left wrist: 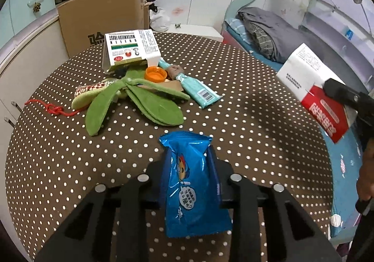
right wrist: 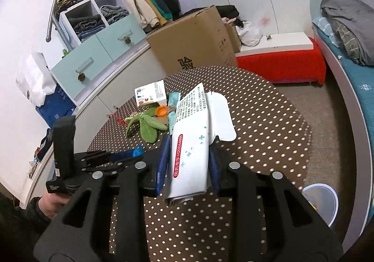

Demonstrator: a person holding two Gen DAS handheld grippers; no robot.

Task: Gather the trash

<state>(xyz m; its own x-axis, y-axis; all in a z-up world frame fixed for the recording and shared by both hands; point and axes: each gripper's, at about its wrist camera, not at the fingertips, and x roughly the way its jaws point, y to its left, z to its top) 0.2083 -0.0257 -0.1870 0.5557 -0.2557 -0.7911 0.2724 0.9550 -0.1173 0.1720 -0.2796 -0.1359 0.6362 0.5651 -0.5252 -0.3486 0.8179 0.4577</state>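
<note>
My left gripper [left wrist: 188, 156] is shut on a blue snack wrapper [left wrist: 192, 182], held above the brown polka-dot table [left wrist: 257, 140]. My right gripper [right wrist: 189, 152] is shut on a flattened white and red medicine box [right wrist: 194, 140], which also shows at the right of the left wrist view [left wrist: 311, 89]. On the table lie a white and green carton [left wrist: 131, 49], an orange bottle cap [left wrist: 155, 74], a teal wrapper [left wrist: 201, 92], a green plush leaf toy [left wrist: 140, 100] and a red cord [left wrist: 52, 109].
A large cardboard box [left wrist: 102, 19] stands behind the table. A white bin with a blue rim [right wrist: 321, 203] is on the floor at the table's right. A bed [left wrist: 268, 35] is to the right, drawers and shelves [right wrist: 98, 51] to the left.
</note>
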